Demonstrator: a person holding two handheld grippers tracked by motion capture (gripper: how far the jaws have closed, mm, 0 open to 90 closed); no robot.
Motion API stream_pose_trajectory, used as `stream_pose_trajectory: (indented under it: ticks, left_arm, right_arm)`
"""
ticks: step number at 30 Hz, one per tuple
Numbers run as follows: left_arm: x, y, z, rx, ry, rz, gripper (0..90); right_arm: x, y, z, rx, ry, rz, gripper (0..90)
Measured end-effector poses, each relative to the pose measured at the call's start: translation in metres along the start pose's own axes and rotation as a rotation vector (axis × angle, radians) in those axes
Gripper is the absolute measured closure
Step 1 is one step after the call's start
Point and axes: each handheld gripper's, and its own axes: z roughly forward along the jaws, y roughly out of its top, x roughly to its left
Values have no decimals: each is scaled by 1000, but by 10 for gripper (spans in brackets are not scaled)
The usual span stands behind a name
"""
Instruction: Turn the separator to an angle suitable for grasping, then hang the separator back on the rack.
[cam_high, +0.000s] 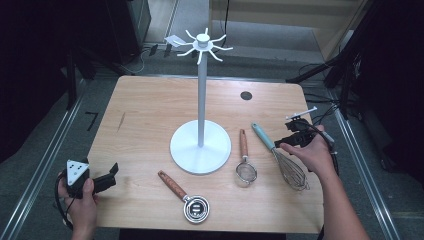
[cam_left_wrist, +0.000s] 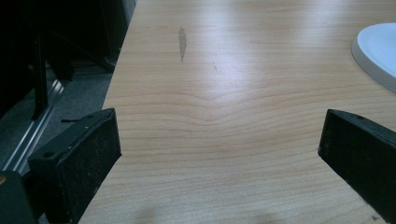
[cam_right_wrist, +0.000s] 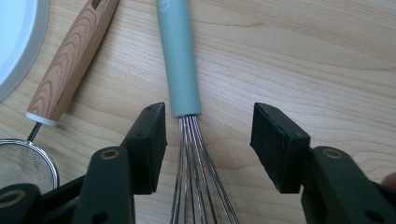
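We hold our right gripper (cam_right_wrist: 208, 135) over the wire whisk with the pale teal handle (cam_right_wrist: 180, 60), its jaws apart and straddling the spot where the wires meet the handle, not touching it. The whisk lies flat on the light wooden table (cam_high: 150, 110), just right of the small mesh strainer with a wooden handle (cam_high: 245, 160). Our left gripper (cam_left_wrist: 219, 154) rests at the table's near left corner, jaws wide apart over bare wood, well apart from the white stand's round base (cam_high: 200, 150).
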Motion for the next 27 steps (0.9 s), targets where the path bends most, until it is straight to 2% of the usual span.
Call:
stream_pose_trajectory:
  ticks: [5,8,20,24,27]
  left_arm:
    - [0,0,0,5,1,0,0]
    - [0,0,0,1,0,1,0]
    - [0,0,0,3,-6,0,0]
    - [0,0,0,6,-7,-3,0]
    - [0,0,0,6,-5,-2,0]
  right_arm:
    - [1,5,3,24,2,-8,485]
    - [3,9,6,45,-4,-38,512]
    - [3,19,13,81,-15,-70,543]
    - [5,22,13,86,-13,-90,563]
    - [11,25,15,100,-12,-125,587]
